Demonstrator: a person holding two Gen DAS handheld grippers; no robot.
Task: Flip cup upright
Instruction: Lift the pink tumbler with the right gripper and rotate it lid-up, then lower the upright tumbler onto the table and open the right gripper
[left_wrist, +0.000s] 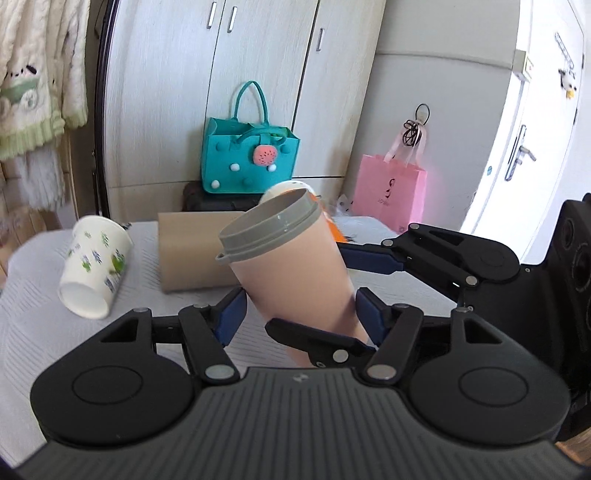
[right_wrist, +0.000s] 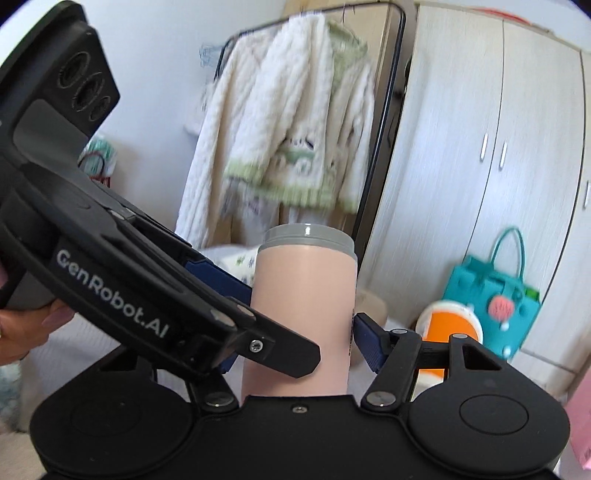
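Recorded a bedroom setting: wardrobe (left_wrist: 258, 74) doors, teal bag (left_wrist: 251, 162), pink bag (left_wrist: 388, 192), cloth-covered worktop (left_wrist: 55, 332) in front. Found the pink cup (left_wrist: 288, 269) lifted off the worktop, grey rim uppermost, leaning to the left in the left wrist view.

Found the left hand-held gripper (left_wrist: 301, 306) clenched on the cup's lower body, both blue pads against its wall. Saw the right hand-held gripper (right_wrist: 299, 339) straddling the same cup, one pad pressed to its right side. Could not confirm its grip, as the opposite pad was masked by the left tool.

Judged the risks as follows:
- Slip or twist of the smooth tapered wall, should one tool let go before the other held firm.
- Tipping on set-down, should the lean go uncorrected.
- Collision with the paper cup (left_wrist: 96, 266) lying on its side, or the cardboard box (left_wrist: 192, 251) just behind.

Could not see the cup's base or interior. Made out only part of an orange-and-white container (right_wrist: 448, 325) beyond.
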